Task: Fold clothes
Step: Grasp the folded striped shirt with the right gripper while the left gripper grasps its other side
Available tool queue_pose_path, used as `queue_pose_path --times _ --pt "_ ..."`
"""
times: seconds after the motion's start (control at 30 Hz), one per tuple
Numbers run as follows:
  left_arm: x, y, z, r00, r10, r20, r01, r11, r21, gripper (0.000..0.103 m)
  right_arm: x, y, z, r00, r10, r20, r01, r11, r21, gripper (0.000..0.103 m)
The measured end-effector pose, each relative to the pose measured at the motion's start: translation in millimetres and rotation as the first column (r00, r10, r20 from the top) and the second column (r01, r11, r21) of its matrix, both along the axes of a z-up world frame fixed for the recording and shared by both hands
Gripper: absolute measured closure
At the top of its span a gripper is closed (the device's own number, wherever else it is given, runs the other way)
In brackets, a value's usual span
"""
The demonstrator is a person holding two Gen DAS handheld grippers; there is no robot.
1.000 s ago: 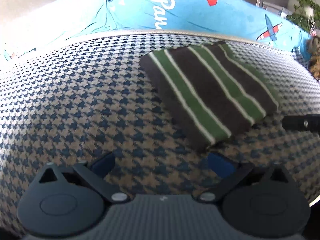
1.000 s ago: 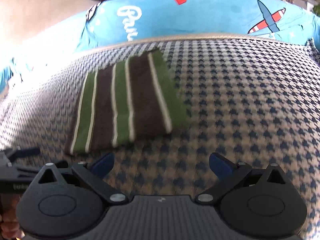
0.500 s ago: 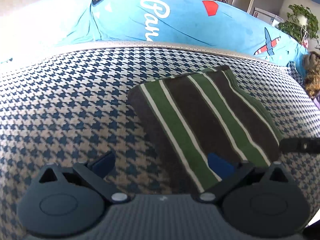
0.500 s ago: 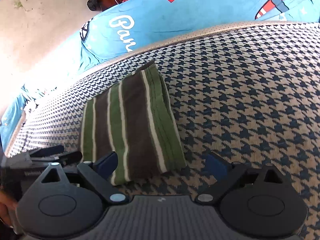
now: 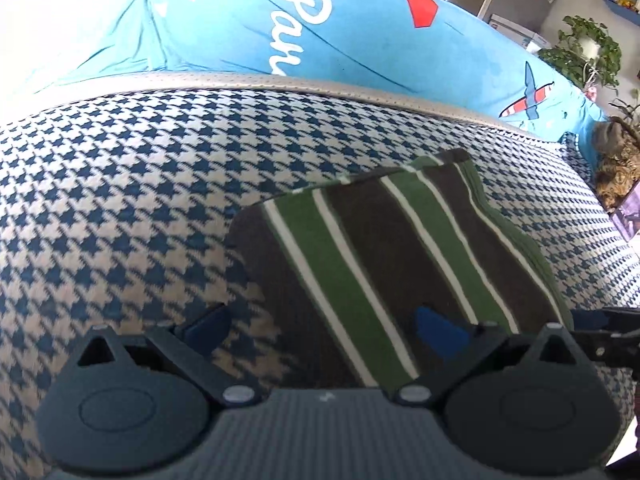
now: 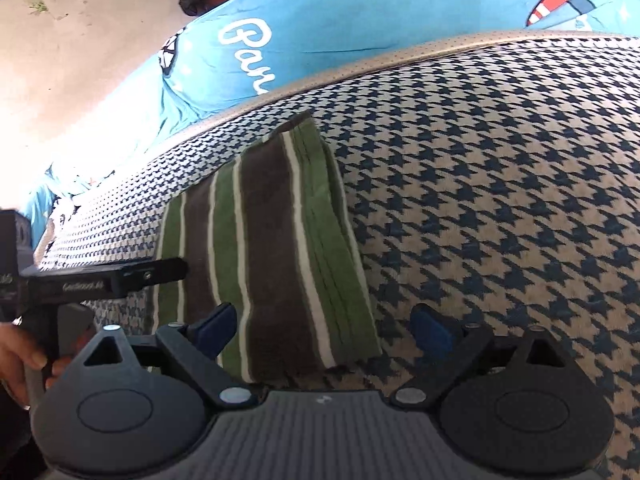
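- The left gripper [image 5: 322,326] had a ribbed grey body flanked by two dark round discs — each topped with a triangular cut-out.
- Black linkage arms carried silver screws and ended in blue finger pads [image 5: 438,330].
- The right gripper [image 6: 324,326] was built alike — same discs, screws and blue pads [image 6: 216,326].
- Seen from the right wrist view, the left tool's black bar bore small white lettering, too blurred to read.

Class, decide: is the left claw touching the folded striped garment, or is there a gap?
Cannot tell. In the left wrist view the open left claw overlaps the folded striped garment's near edge, but neither view shows contact or a gap plainly.
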State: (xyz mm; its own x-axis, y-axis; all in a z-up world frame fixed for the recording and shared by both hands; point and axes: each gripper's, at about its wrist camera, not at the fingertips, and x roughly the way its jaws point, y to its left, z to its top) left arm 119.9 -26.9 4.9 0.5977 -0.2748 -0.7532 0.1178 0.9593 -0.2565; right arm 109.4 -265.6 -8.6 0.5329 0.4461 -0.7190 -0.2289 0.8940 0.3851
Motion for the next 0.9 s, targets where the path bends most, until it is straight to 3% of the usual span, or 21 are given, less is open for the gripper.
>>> queue_pose_path --times 0.17,0.33,0.5,0.67,0.8,0.9 --pt "5.6 -6.9 -2.7 0.999 -0.045 0.024 0.045 0.999 0.003 0.000 -0.1 -1.3 -2.7 1.000 0.007 0.021 -0.007 1.000 0.008 0.021" --pt "11.3 -11.7 -3.5 0.997 -0.062 0.041 0.063 0.998 -0.013 0.000 3.8 0.7 -5.3 0.999 0.008 0.037 -0.008 1.000 0.023 0.041" --pt "14.2 -11.5 -4.2 0.997 -0.060 0.050 0.062 0.997 -0.038 0.000 3.8 2.8 -6.2 0.999 0.021 0.047 -0.022 0.999 0.031 0.042" --pt "9.5 -18.8 -2.5 0.993 -0.085 0.081 0.086 0.996 -0.005 0.002 6.0 10.8 -6.8 0.997 0.039 0.060 -0.040 0.999 0.028 0.043" --pt "5.5 -24.7 -0.6 0.988 -0.109 0.106 0.108 0.994 0.020 0.014 5.8 13.6 -6.8 0.997 0.050 0.066 -0.050 0.999 0.013 0.048" --pt "4.1 -24.1 -0.3 0.987 -0.119 0.109 0.117 0.993 0.024 0.016 6.0 10.8 -6.6 0.997 0.044 0.060 -0.045 0.999 0.014 0.051"
